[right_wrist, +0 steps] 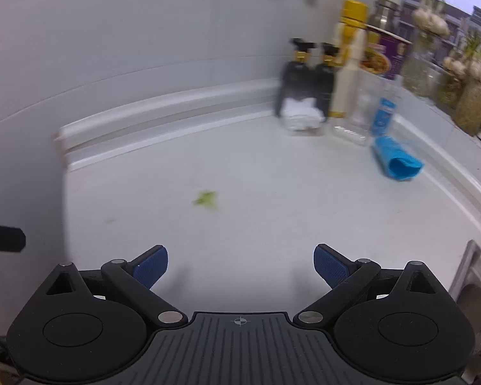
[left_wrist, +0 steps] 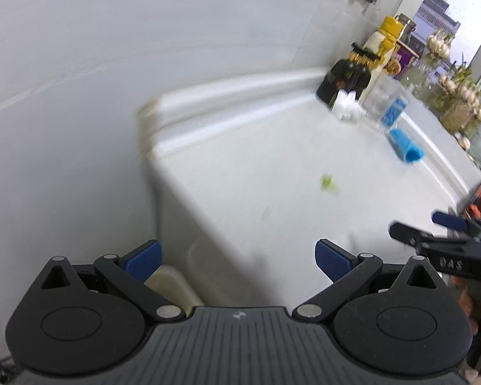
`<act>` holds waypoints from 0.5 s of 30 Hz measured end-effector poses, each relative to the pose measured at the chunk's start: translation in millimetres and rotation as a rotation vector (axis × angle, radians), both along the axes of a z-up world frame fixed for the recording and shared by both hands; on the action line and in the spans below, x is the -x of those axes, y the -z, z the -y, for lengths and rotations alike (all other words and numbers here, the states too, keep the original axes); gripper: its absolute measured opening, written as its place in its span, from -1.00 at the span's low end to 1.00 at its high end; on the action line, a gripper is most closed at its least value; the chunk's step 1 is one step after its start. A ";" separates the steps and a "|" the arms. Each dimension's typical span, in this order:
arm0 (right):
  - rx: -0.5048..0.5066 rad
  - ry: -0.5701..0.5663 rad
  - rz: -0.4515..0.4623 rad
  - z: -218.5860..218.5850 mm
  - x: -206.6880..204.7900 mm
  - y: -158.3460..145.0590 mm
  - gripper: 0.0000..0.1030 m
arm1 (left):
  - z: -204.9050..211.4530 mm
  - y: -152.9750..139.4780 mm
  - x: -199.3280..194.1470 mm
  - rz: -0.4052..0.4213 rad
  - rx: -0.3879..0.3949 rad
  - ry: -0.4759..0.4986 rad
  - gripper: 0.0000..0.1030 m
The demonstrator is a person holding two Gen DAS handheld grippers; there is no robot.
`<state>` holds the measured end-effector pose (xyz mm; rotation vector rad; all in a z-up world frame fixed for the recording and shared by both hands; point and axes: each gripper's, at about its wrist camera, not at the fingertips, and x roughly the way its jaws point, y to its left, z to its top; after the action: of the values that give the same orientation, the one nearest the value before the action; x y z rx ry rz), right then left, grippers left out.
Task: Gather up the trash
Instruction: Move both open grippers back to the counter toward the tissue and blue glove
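A small green leaf scrap (right_wrist: 206, 199) lies on the white counter (right_wrist: 272, 211); it also shows in the left wrist view (left_wrist: 329, 183). A fainter green smear (left_wrist: 266, 213) lies nearer the counter's left edge. A crumpled white tissue (right_wrist: 301, 114) sits at the back in front of dark bottles, also seen from the left (left_wrist: 443, 106). A rolled blue cloth (right_wrist: 396, 158) lies at the right, also in the left wrist view (left_wrist: 405, 148). My left gripper (left_wrist: 239, 261) is open and empty at the counter's left end. My right gripper (right_wrist: 240, 264) is open and empty above the counter; it appears in the left wrist view (left_wrist: 433, 227).
Two dark pump bottles (right_wrist: 308, 73), a yellow-capped bottle (right_wrist: 349, 57), a clear water bottle (right_wrist: 383, 109) and jars (right_wrist: 471, 102) crowd the back right corner. A sink edge (right_wrist: 471, 276) is at the right. A pale bin (left_wrist: 173, 285) stands below the counter's left end.
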<state>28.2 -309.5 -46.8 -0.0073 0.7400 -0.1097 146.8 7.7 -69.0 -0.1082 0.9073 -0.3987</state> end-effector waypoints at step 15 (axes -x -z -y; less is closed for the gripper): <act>-0.034 0.123 0.029 174.8 -69.9 31.5 0.93 | 182.4 12.6 -98.8 0.226 -0.031 0.167 0.98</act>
<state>98.1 -484.3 -78.3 0.0725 0.7135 -0.2137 245.6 -174.8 -81.6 0.0410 0.7006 -0.5408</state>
